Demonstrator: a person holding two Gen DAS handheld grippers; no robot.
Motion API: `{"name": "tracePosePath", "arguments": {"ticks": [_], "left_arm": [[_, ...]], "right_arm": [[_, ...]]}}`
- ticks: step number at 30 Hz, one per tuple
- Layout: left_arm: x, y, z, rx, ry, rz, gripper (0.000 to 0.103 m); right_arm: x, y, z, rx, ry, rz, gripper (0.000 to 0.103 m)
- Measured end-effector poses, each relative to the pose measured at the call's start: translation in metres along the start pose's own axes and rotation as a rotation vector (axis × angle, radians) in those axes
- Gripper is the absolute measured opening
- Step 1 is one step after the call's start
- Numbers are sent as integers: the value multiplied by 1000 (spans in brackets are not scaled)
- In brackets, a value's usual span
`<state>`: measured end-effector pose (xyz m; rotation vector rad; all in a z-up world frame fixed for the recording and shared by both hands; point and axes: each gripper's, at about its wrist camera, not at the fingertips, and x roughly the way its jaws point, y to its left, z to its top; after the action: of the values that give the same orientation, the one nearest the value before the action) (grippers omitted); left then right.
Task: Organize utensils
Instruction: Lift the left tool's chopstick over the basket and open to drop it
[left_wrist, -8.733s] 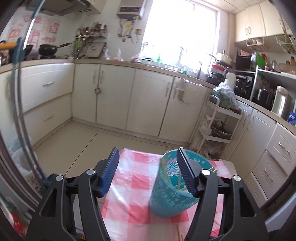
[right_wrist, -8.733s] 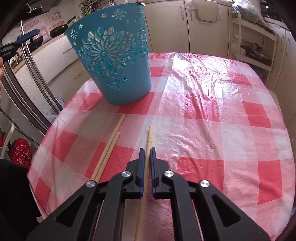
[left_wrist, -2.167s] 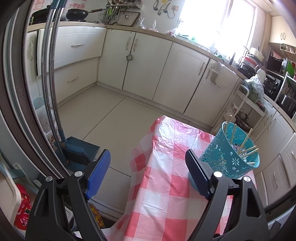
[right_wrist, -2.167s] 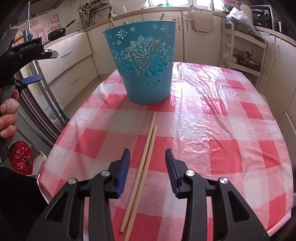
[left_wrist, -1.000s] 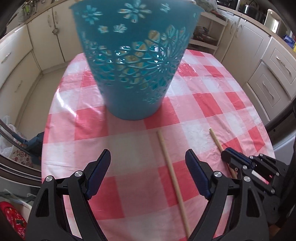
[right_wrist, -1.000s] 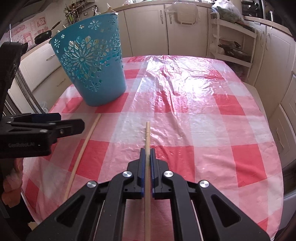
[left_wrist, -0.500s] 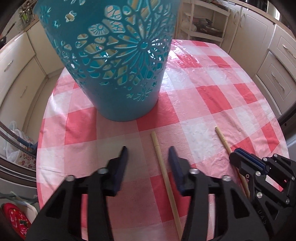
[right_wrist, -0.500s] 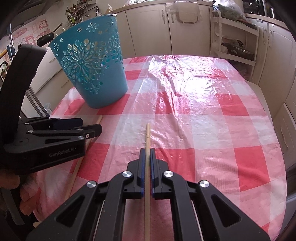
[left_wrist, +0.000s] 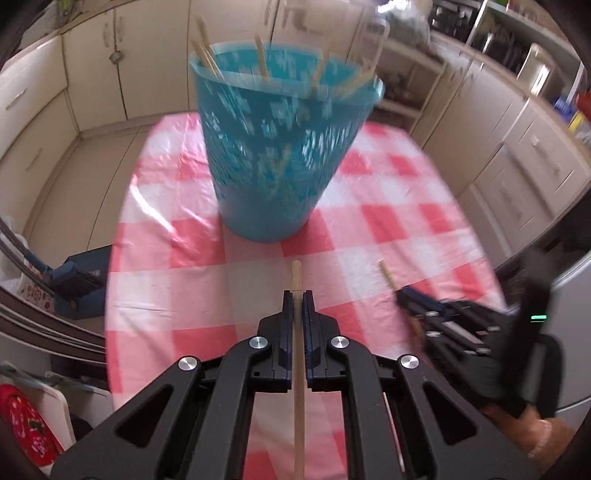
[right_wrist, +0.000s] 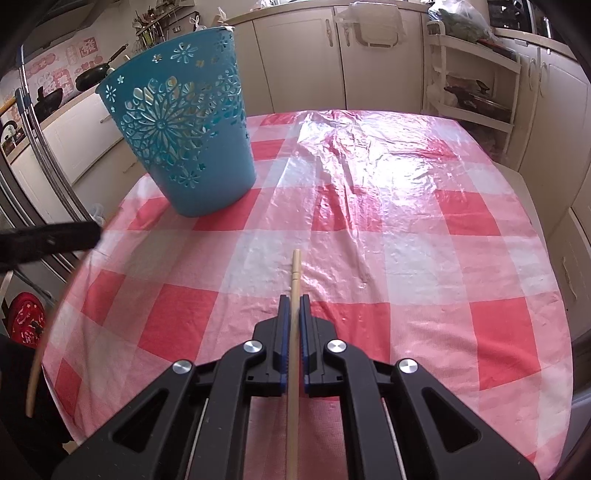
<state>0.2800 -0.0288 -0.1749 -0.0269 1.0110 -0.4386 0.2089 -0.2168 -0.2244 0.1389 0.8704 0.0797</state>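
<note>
A wooden chopstick (left_wrist: 296, 280) sticks out forward from my left gripper (left_wrist: 295, 297), which is shut on it and held above the checked tablecloth (left_wrist: 166, 295). Ahead stands the teal cut-out basket (left_wrist: 284, 155), blurred, with several chopsticks leaning inside. My right gripper (right_wrist: 294, 300) is shut on a second chopstick (right_wrist: 295, 269), low over the cloth. The basket (right_wrist: 181, 136) is at the far left of that view. In the left wrist view the right gripper (left_wrist: 404, 295) is at the right with its chopstick (left_wrist: 386, 271). In the right wrist view the left gripper (right_wrist: 94, 230) is a blur at the left edge.
The round table's edge (right_wrist: 554, 295) drops off to the floor on all sides. A blue dustpan (left_wrist: 74, 284) lies on the floor at the left. Kitchen cabinets (right_wrist: 306, 59) and a white shelf rack (right_wrist: 476, 77) stand behind the table. A person's hand (left_wrist: 535, 439) holds the right gripper.
My left gripper has shut on the chopstick that lay on the cloth and has risen with it. The right gripper has kept still with its own chopstick.
</note>
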Motion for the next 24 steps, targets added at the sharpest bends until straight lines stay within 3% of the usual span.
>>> {"name": "tracePosePath", "arguments": {"ticks": [5,9,12,15,24], "left_arm": [[-86,4,50,-6,-229,-52,5],[-115,-1,107,-5,-429,-53,5],[-111,3,140,-36,-532,-43,5],[-96,6,165,-52,-615,13,5],[-46,12,183,-98,-707,120,5]], "right_arm": [[0,-1,0,18,-2,11,10],[0,1,1,21,-4,17,13],[1,0,1,29,-4,25,14],[1,0,2,31,-4,34,15],[2,0,3,22,-2,51,21]]}}
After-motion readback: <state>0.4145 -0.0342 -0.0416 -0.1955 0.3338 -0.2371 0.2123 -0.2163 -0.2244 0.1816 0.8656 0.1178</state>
